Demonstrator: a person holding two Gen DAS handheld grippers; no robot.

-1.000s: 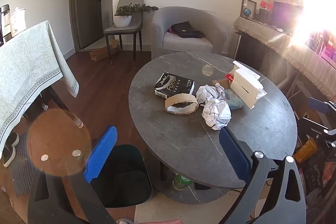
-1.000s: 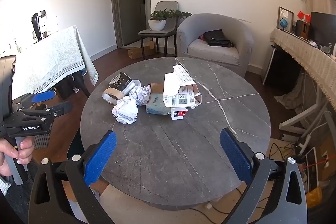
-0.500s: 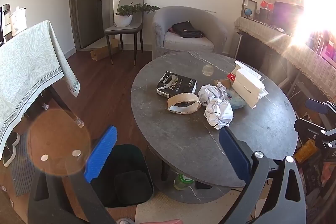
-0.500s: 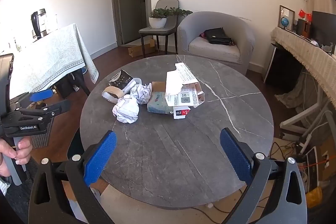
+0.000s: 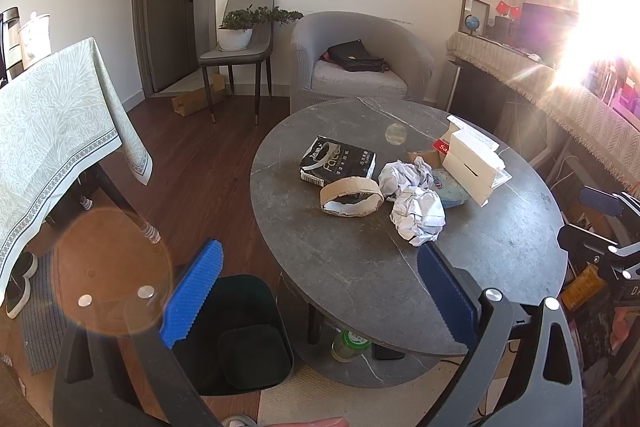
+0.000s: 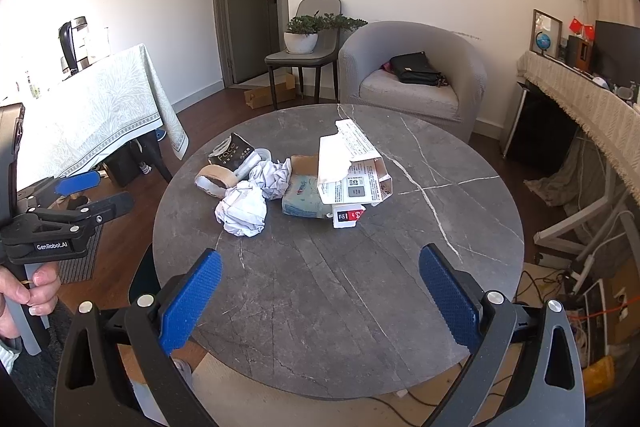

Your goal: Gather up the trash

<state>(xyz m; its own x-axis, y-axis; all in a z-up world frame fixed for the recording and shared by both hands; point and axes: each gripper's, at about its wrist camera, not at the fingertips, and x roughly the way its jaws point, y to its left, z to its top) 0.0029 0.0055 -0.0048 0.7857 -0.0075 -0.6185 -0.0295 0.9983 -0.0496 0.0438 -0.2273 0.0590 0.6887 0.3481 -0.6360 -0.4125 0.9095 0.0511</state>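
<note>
Both blue-padded grippers, left gripper [image 5: 316, 291] and right gripper [image 6: 320, 291], are held wide and empty; the round grey marble table [image 6: 340, 287] has drawn slightly away, crumpled white paper [image 6: 241, 213] uncollected.

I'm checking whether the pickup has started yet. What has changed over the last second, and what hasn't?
Only the cameras shifted slightly: in both wrist views the table sits a little lower or further right in frame. Nothing was taken hold of or let go. The left gripper and right gripper keep their jaws wide apart and empty, and the crumpled paper, cardboard ring and white box lie as before.
</note>
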